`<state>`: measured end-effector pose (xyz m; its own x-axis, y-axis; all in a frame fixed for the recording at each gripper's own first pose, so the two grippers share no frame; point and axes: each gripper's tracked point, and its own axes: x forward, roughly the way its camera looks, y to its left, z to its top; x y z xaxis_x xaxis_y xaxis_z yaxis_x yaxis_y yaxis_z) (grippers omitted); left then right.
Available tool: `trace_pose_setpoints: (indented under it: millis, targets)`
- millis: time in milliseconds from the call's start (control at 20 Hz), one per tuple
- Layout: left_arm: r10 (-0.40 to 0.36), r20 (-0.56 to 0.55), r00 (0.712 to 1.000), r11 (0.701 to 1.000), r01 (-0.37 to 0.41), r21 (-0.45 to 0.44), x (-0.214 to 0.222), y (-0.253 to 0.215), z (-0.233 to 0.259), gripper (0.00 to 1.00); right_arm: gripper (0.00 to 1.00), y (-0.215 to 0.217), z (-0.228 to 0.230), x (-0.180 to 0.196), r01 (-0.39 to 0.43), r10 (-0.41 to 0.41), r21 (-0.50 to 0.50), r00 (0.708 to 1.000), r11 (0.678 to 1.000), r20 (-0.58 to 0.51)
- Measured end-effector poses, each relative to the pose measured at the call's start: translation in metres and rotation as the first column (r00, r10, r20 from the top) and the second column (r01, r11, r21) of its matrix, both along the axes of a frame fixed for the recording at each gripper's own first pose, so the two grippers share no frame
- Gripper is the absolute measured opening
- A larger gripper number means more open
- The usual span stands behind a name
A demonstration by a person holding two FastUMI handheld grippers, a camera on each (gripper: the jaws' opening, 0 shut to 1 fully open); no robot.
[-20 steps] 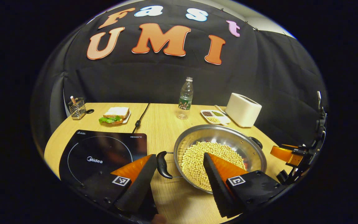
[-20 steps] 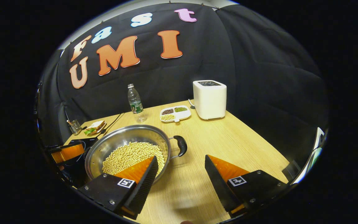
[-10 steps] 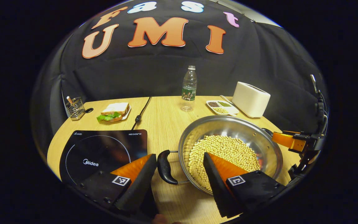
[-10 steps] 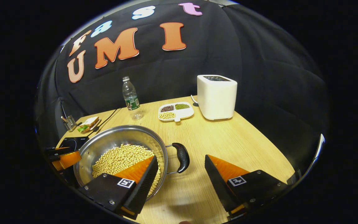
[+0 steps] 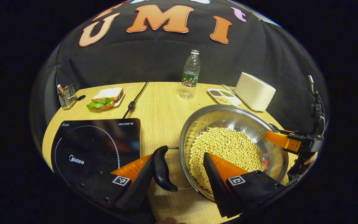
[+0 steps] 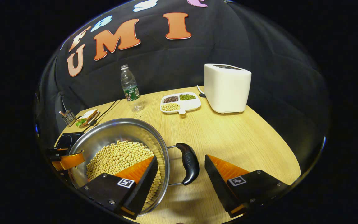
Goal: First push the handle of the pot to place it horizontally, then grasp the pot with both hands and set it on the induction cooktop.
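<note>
With each pot (image 5: pixel 228 133) side handle sitting between its own gripper's spread, empty fingers, left gripper (image 5: pixel 179 180) and right gripper (image 6: pixel 182 180) bracket it squarely.

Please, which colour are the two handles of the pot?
Both pot handles are glossy black; the right gripper view shows it best.

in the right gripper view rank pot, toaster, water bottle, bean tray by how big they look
1. pot, by far the largest, though nearest the camera
2. toaster
3. bean tray and water bottle look about alike, one wide, one tall, so I won't rank them
</note>
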<state>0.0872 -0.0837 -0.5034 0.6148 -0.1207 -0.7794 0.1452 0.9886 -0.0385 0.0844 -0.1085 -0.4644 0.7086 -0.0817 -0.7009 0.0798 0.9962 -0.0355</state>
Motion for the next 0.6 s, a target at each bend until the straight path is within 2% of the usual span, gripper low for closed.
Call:
trace_pose_setpoints:
  millis: [150, 200, 250, 300, 350, 500, 550, 600]
  targets:
    - [-0.003, -0.015, 1.0, 0.999, 0.004, 0.038, 0.007, 0.004, -0.007, 0.98, 0.92, 0.0, -0.008, 0.002, 0.003, -0.003, 0.019, 1.0, 1.0, -0.026]
    - [0.007, -0.019, 1.0, 0.997, -0.005, 0.071, 0.009, 0.011, -0.01, 0.97, 0.85, 0.001, -0.011, 0.002, 0.003, -0.002, 0.028, 0.999, 1.0, -0.035]
    - [0.016, -0.018, 1.0, 0.997, -0.015, 0.074, 0.009, 0.011, -0.01, 0.84, 0.82, -0.001, -0.012, 0.001, 0.011, -0.01, 0.021, 0.999, 1.0, -0.045]
    - [0.031, -0.026, 0.999, 0.997, -0.029, 0.074, 0.01, 0.012, -0.013, 0.79, 0.7, 0.0, -0.007, 0.001, 0.012, -0.011, 0.029, 0.999, 1.0, -0.044]
    - [0.047, -0.029, 0.998, 0.995, -0.045, 0.085, 0.009, 0.012, -0.012, 0.75, 0.66, -0.002, -0.013, 0.002, 0.015, -0.013, 0.037, 0.999, 0.999, -0.05]
    - [0.056, -0.047, 0.997, 0.991, -0.05, 0.121, 0.009, 0.011, -0.012, 0.71, 0.58, -0.002, -0.013, 0.0, 0.035, -0.032, 0.06, 0.998, 0.998, -0.05]
    - [0.055, -0.045, 0.997, 0.992, -0.049, 0.118, 0.01, 0.01, -0.013, 0.67, 0.52, -0.003, -0.012, -0.003, 0.048, -0.044, 0.066, 0.998, 0.997, -0.053]
    - [0.056, -0.054, 0.997, 0.992, -0.05, 0.117, 0.009, 0.009, -0.012, 0.66, 0.53, -0.002, -0.008, -0.005, 0.063, -0.059, 0.074, 0.996, 0.995, -0.063]
